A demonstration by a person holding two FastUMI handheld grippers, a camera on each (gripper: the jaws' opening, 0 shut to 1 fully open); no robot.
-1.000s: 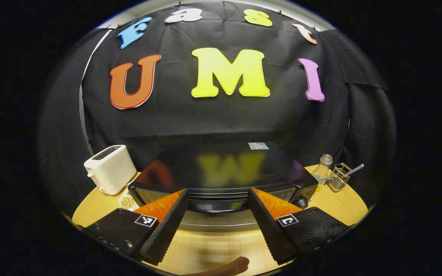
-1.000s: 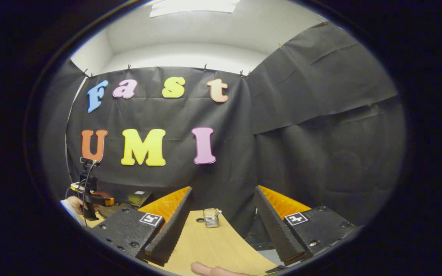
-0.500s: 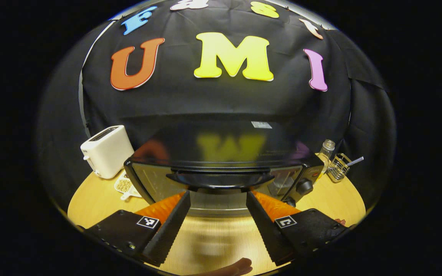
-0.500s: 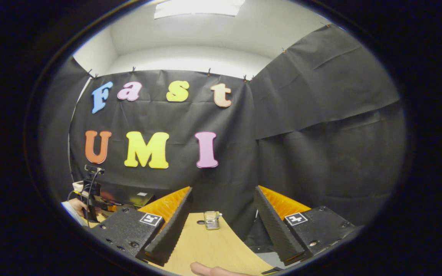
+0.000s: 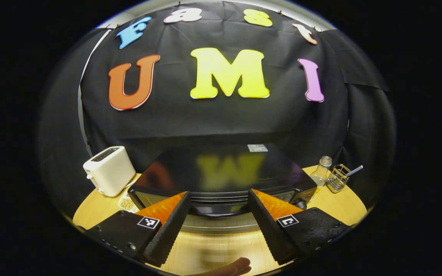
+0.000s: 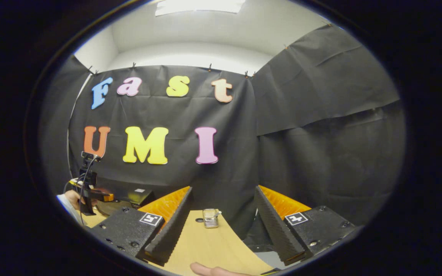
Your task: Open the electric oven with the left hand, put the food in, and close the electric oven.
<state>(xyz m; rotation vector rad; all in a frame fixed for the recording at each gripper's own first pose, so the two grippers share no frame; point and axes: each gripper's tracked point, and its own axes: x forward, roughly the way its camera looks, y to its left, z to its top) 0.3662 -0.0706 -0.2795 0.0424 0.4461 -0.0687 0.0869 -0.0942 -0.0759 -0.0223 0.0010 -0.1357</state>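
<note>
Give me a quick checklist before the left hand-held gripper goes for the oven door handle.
1. Left hand-held gripper open: ok, its fingers stand wide apart.
2. Lined up with the door handle: ok, the handle lies between the fingers, just ahead.
3. Electric oven door shut: cannot tell from this high angle.
4. Neighbours clear of the door's swing: ok, the toaster and glass bottle stand beside the oven.
5. Right hand-held gripper holding the food: not ok, open and empty.
</note>
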